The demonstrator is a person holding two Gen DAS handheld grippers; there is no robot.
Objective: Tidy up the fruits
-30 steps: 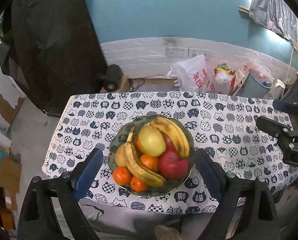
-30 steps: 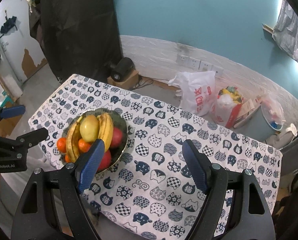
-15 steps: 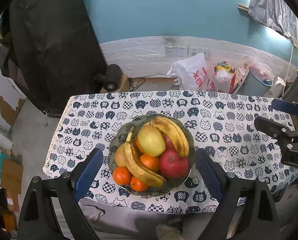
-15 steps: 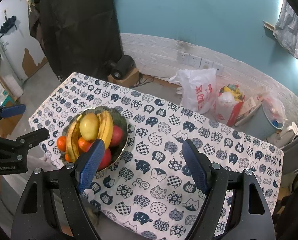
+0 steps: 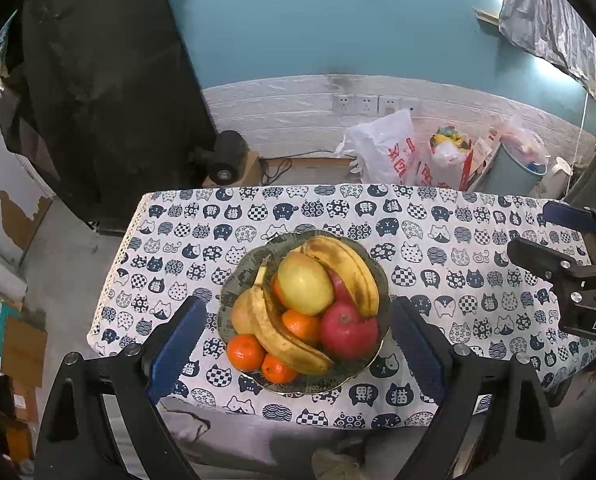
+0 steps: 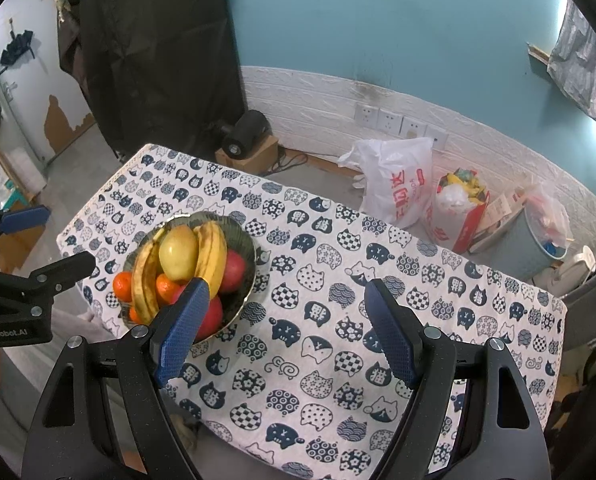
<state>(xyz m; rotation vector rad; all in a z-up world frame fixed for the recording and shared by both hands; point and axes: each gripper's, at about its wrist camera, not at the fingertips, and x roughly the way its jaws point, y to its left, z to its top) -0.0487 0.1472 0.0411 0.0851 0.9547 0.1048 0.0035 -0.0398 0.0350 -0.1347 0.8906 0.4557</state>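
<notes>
Fruit (image 5: 303,288) sat heaped in a bowl (image 5: 234,284) on my cat-print cloth (image 5: 437,240): bananas (image 5: 349,268), oranges (image 5: 245,352), a red apple (image 5: 347,330). I held the left gripper (image 5: 298,350) wide above the bowl, gripping nothing. My right gripper (image 6: 286,332) hung wide too, over bare cloth beside the bowl.

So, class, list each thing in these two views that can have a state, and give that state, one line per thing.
Left gripper: open, holding nothing, above the bowl.
Right gripper: open, holding nothing, over bare tablecloth.
Bowl: upright on the tablecloth, heaped with fruit.
Yellow apple: resting on top of the pile.
Two bananas: lying curved across the pile, brown-spotted.
Tablecloth: spread flat over the table.
White plastic bag: slumped on the floor.
</notes>
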